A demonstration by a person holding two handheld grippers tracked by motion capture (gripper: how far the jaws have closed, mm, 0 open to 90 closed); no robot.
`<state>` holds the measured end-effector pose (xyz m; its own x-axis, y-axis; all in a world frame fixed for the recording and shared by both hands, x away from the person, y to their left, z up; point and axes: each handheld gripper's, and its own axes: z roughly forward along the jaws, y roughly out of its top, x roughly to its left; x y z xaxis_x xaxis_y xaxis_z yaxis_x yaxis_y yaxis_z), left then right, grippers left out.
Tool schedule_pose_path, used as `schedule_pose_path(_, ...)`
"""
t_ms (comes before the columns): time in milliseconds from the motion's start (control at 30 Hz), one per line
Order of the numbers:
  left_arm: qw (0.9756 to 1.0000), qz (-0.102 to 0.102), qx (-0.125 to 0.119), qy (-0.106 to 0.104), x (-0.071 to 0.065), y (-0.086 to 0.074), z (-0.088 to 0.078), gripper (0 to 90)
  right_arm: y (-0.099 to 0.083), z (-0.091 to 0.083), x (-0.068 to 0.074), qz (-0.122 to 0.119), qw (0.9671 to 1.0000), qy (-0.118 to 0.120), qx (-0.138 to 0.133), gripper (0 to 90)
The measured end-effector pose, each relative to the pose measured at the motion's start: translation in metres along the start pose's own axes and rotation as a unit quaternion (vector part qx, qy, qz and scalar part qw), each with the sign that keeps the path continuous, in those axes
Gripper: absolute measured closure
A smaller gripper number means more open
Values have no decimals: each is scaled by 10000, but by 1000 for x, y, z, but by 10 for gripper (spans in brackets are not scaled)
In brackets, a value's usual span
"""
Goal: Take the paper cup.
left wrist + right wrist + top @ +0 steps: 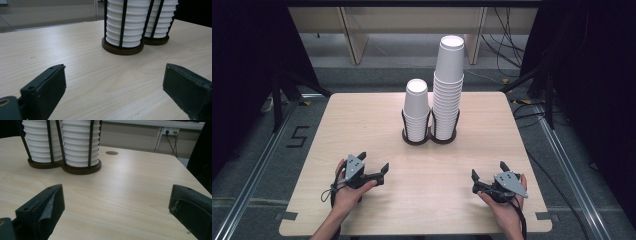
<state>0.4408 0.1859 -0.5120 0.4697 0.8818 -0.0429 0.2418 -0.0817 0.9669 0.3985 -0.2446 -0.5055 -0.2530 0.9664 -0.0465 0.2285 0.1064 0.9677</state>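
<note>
High view: my left gripper (373, 170) and my right gripper (488, 176) rest low on the near part of the table (362, 120), one toward each near corner, both with jaws spread wide and nothing between them. The two cup stacks stand upright in a black wire holder (430, 134) at the middle of the table, toward its far side, so they lie ahead of both grippers and between them. The short stack (417, 107) is on the left, the tall stack (448, 82) just beside it on the right, each with its long axis vertical. My left jaws angle right toward the holder, my right jaws angle left toward it. I judge each hand about equally far from the stack on its own side, the left one nearer the short stack, the right one nearer the tall.
</note>
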Motion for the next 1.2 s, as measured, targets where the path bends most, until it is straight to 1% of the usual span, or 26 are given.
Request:
schedule_pose_path(33,10000,16,64,22,-1,1,-1,52,0,0,1,-19,10000,11,-39,16)
schedule_pose_path(100,10000,44,72,30,-2,1,0,55,0,2,0,-172,9997,157,-78,25)
schedule_pose_path(167,10000,69,21,3,-2,1,2,58,0,1,-1,-201,9997,77,-125,37)
schedule_pose_path(200,9999,84,83,32,-3,1,1,59,0,0,0,-68,9998,158,-28,38)
schedule_pose_path(233,9999,80,85,33,-3,1,1,60,0,0,-1,-79,9999,66,-114,38)
schedule_pose_path(267,9999,72,82,25,-3,1,2,61,0,0,-3,-91,9999,70,-80,38)
schedule_pose_path(333,10000,58,75,-2,-3,1,2,61,0,0,-2,55,9998,157,-99,37)
schedule_pose_path(467,9999,-48,-10,-92,-4,1,1,64,0,0,-2,-5,9999,139,-35,37)
schedule_pose_path(533,9999,40,-31,-91,-6,0,0,67,0,2,-1,-14,9999,142,-56,37)
schedule_pose_path(567,9999,87,-41,-78,-6,0,0,68,0,3,-1,-103,9998,130,-74,37)
schedule_pose_path(600,9999,106,-36,-83,-7,0,0,68,0,3,-1,-107,9999,116,-38,37)
schedule_pose_path(633,9999,112,-28,-80,-7,0,0,68,0,2,1,-14,10000,93,9,37)
schedule_pose_path(700,9999,97,-32,-82,-7,0,1,68,0,1,0,-4,10000,67,32,37)
schedule_pose_path(733,9999,41,-16,-100,-6,1,1,67,1,2,-1,-80,9999,102,-5,37)
schedule_pose_path(767,9999,14,9,-116,-5,1,1,66,0,1,0,65,9999,77,41,37)
schedule_pose_path(800,9999,42,12,-131,-4,2,1,63,1,2,-2,-70,9999,108,-14,36)
schedule_pose_path(833,9999,60,-12,-150,-4,5,2,63,1,2,-2,-98,9998,141,-28,35)
schedule_pose_path(867,9998,69,-22,-165,-3,9,2,62,0,3,0,45,9999,127,-72,34)
schedule_pose_path(967,9992,132,-198,-332,-3,41,5,59,3,2,-2,-136,9998,122,-28,31)
schedule_pose_path(1000,9986,176,-275,-407,-4,55,7,57,6,2,-1,-28,10000,67,-53,31)
schedule_pose_path(1033,9979,222,-351,-503,-6,71,10,57,10,2,0,36,9999,100,-80,31)
schedule_pose_path(1067,9968,309,-395,-616,-8,89,13,57,15,2,0,46,9999,70,-127,32)
schedule_pose_path(1100,9955,409,-400,-754,-12,107,17,53,21,3,-3,-137,9995,101,-256,32)
schedule_pose_path(1133,9942,498,-401,-859,-15,121,21,48,28,2,-2,63,9995,149,-283,32)
schedule_pose_path(1167,9926,614,-421,-957,-21,143,27,45,33,2,-2,73,9993,144,-339,32)
schedule_pose_path(1200,9901,796,-553,-1013,-25,161,33,46,44,3,-3,38,9987,215,-466,32)
